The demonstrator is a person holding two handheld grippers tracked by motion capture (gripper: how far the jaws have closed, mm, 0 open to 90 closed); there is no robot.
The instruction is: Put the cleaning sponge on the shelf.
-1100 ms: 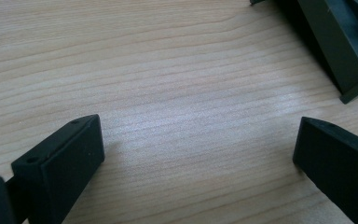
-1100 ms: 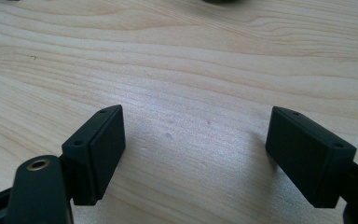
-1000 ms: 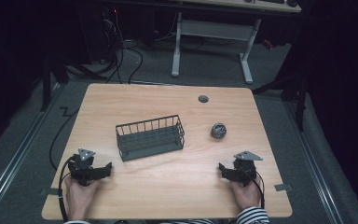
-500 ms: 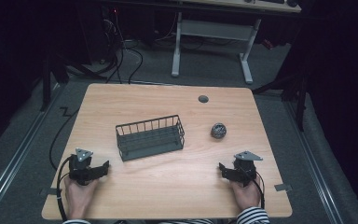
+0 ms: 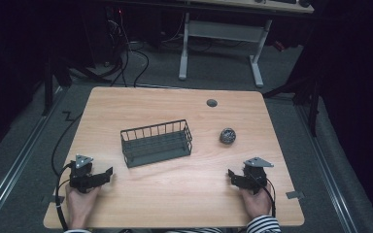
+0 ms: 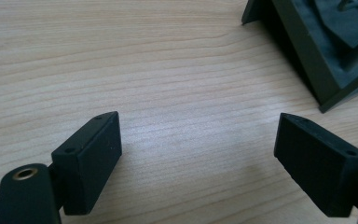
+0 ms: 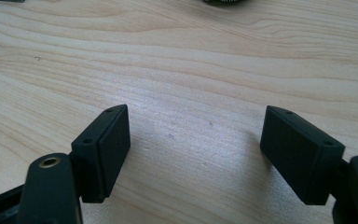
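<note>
On the light wooden table [image 5: 175,194], a dark wire basket [image 5: 156,142] stands near the middle, and a small dark round object [image 5: 227,136] lies well to its right; what that object is cannot be made out from the high view. A grey round cap [image 5: 211,103] sits flush in the tabletop near the far edge. At the near left corner, a hand [image 5: 80,201] holds the left gripper [image 6: 198,151] low over the wood, its jaws spread wide with nothing between them. In the left gripper view, a corner of the basket [image 6: 317,51] is cut off at the upper right. At the near right, the other hand [image 5: 256,201], with a striped sleeve [image 5: 262,225] at the frame edge, holds the right gripper [image 7: 196,149], its jaws likewise wide apart and empty. In the right gripper view, the round object [image 7: 223,2] is only a dark sliver at the top edge. Beyond the table, the room is too dark to read, apart from a desk frame [image 5: 221,43] and cables [image 5: 126,58] on the floor.
</note>
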